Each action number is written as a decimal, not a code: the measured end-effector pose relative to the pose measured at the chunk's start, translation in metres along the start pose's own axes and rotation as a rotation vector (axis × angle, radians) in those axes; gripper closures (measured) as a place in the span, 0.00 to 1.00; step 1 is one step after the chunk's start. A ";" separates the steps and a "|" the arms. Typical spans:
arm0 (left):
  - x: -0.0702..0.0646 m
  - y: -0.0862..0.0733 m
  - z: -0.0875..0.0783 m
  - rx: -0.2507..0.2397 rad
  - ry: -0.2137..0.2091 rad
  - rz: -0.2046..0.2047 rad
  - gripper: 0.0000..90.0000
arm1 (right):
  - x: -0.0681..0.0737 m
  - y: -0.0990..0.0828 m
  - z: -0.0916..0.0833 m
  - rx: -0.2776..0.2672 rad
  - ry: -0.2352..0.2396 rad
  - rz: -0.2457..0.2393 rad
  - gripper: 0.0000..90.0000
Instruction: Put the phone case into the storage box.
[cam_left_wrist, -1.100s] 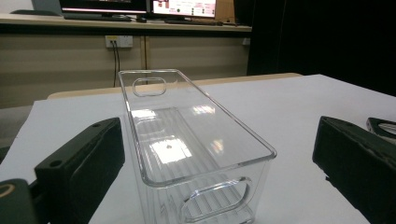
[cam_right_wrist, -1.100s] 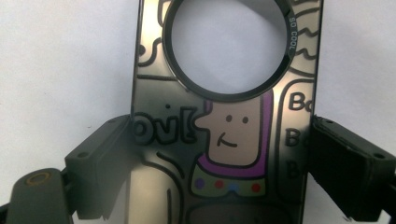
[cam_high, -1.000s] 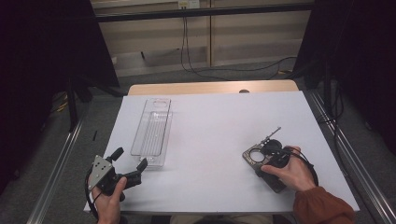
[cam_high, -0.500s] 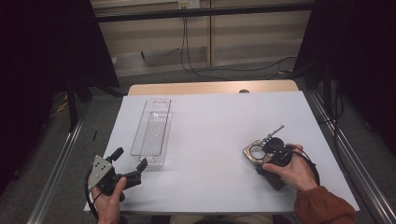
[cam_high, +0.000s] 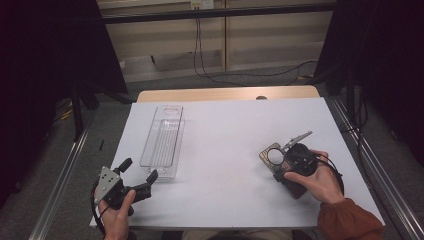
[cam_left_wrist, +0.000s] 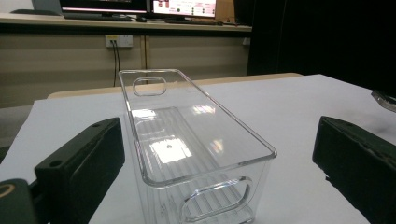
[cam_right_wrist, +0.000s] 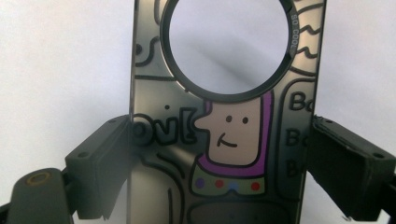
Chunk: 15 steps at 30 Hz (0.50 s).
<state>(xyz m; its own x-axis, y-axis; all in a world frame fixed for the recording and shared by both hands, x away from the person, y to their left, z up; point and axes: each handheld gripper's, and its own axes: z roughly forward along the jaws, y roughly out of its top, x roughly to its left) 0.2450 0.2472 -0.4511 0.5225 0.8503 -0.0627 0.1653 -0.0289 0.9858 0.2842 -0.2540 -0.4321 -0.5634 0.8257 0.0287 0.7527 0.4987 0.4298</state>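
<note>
In the high view, the right gripper (cam_high: 276, 161) sits toward the right side of the white table (cam_high: 235, 130), held in the person's right hand (cam_high: 320, 181). A flat dark phone case (cam_high: 272, 156) with a round cut-out lies between its jaws, pointing away from the hand toward the table's middle. The left gripper (cam_high: 139, 170) rests near the table's front left corner in the left hand (cam_high: 117, 215), jaws spread wide and bare, aimed at the near end of a clear plastic bin (cam_high: 164, 141) that stands just beyond the tips, lengthwise on the table, well apart from the case.

In the left gripper view, the clear plastic bin (cam_left_wrist: 187, 149) stands close ahead, its near end between the two black jaws but touching neither; a wide gap remains on each side. Its interior looks bare.

In the right gripper view, the phone case (cam_right_wrist: 224, 121) rises straight up from between the jaws, showing a cartoon figure with a purple outline and a large round opening at the top. Both black pads (cam_right_wrist: 100, 163) press against its long edges, so the gripper is clamped on the case across its width, with the white table behind it
</note>
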 end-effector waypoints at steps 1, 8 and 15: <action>0.000 0.000 0.000 0.001 0.002 0.000 0.03 | 0.000 0.000 -0.001 -0.020 0.001 0.006 0.13; -0.001 0.000 0.000 0.000 0.001 -0.004 0.03 | -0.001 0.000 -0.007 -0.070 0.004 -0.022 0.13; 0.000 0.000 0.000 0.006 -0.008 -0.001 0.03 | 0.001 0.001 -0.010 -0.145 0.025 -0.029 0.13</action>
<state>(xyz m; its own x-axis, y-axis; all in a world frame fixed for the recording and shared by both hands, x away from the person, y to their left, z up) 0.2452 0.2467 -0.4510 0.5290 0.8461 -0.0649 0.1711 -0.0314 0.9848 0.2809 -0.2555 -0.4224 -0.5935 0.8040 0.0360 0.6803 0.4773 0.5562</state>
